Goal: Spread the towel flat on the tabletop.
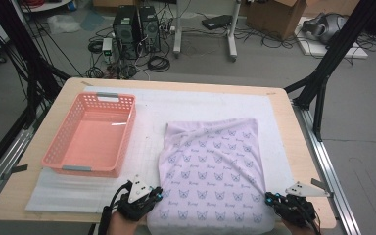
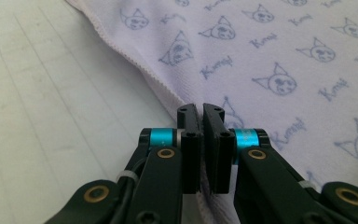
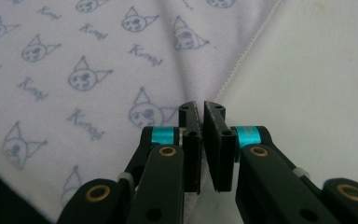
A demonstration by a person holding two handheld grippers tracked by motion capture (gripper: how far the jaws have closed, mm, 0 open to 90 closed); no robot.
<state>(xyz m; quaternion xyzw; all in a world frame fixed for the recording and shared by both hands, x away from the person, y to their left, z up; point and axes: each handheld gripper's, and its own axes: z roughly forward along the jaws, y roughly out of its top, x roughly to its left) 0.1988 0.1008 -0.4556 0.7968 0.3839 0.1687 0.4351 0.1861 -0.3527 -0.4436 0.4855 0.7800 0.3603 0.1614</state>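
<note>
Wooden worktop [image 1: 293, 142] with a pink basket [image 1: 90, 134] left of a lilac cat-print cloth [image 1: 213, 166], whose near corners left gripper [image 1: 152, 196] and right gripper [image 1: 270, 198] fingers pinch; folding seems barely begun.

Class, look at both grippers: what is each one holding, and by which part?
Both hold the lilac printed cloth. The left gripper pinches its left hemmed edge near the front corner; the right gripper pinches its right hemmed edge near the front corner.
</note>
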